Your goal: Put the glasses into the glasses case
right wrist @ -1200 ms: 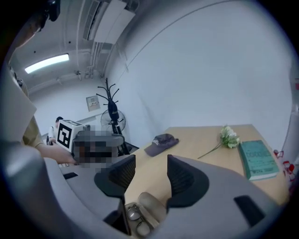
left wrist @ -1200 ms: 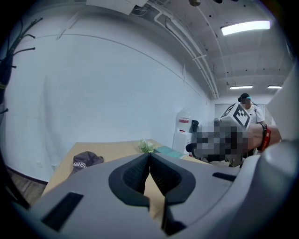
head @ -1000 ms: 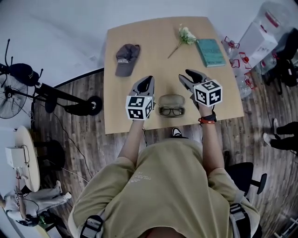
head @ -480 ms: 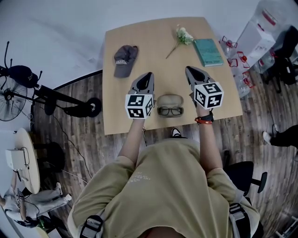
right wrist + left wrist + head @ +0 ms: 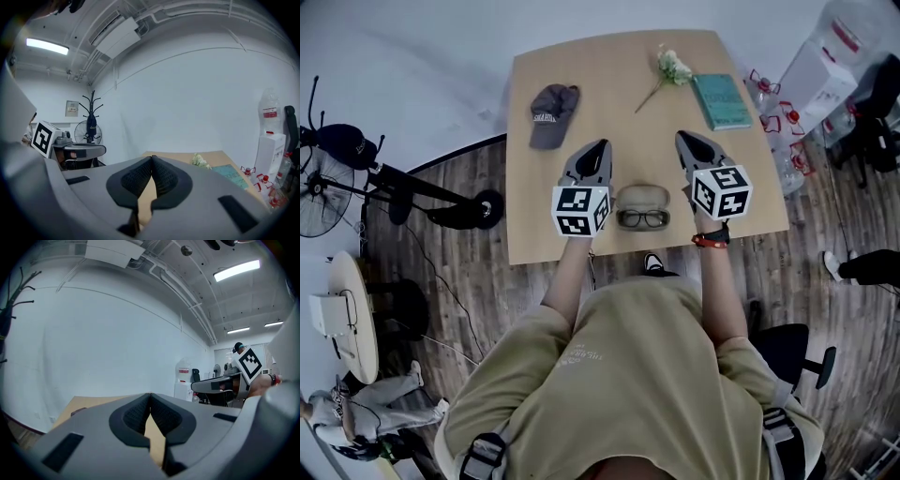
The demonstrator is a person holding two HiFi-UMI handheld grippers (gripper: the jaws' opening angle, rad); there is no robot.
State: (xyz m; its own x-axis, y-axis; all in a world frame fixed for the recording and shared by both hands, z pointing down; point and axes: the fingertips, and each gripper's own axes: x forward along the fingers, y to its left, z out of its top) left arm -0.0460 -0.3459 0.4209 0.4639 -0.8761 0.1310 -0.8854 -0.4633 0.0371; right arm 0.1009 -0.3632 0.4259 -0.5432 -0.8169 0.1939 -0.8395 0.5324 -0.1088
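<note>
- Left gripper (image 5: 600, 148): jaws together, pads meeting at the tips, nothing clamped; only bare table (image 5: 581, 75) shows through the gap lower down.
- Right gripper (image 5: 682, 138): same, jaws closed tip to tip and empty.
- Both are hand-held side by side and point away from the person across the table.
- Glasses (image 5: 643, 218): between the two grippers, back by their marker cubes and well behind the tips. Neither gripper touches them.
- Glasses case (image 5: 641, 197): also between the grippers, just ahead of the glasses toward the tips. Can't tell whether the glasses rest in an open half of it or on the table at its edge.
- Cap (image 5: 551, 114): ahead of the left gripper's tips and off to its left.
- Flower (image 5: 673, 69): ahead of the right gripper's tips, well apart.
- Teal book (image 5: 722, 101): ahead of the right gripper and to its right, just beside the flower.
</note>
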